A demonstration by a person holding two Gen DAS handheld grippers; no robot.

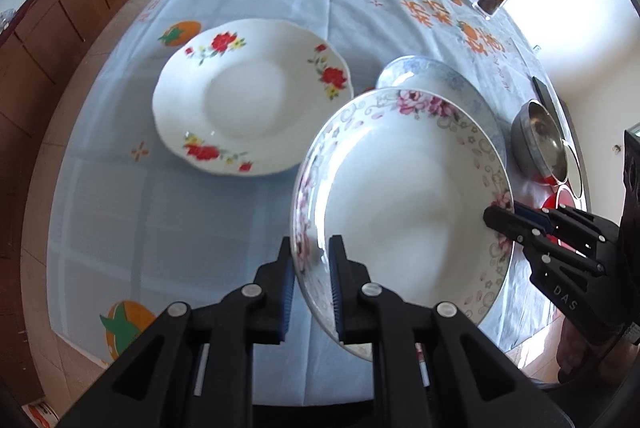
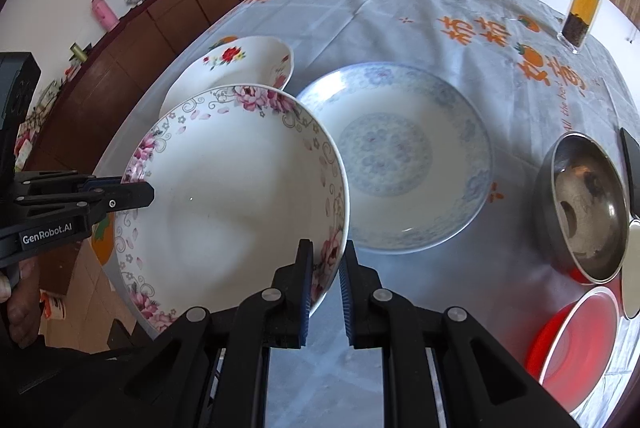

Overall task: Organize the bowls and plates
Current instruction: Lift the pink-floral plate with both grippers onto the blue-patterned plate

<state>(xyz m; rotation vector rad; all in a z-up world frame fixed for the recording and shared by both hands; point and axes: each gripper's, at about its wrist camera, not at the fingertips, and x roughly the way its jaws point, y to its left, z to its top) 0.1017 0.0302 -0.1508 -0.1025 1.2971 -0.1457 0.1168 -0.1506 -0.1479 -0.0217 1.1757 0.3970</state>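
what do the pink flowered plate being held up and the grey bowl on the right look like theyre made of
The white plate with a pink floral rim, held at opposite edges by the left hand-held gripper and the right hand-held gripper, looks like glazed ceramic or porcelain: glossy white, printed decoration. The round grey metal bowl looks like stainless steel: dull silvery sheen, blurred reflections inside.

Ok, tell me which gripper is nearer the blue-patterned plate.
Right. The right gripper grips the pink-flowered plate at the rim beside the blue-patterned plate; the left gripper grips the opposite rim, farther away.
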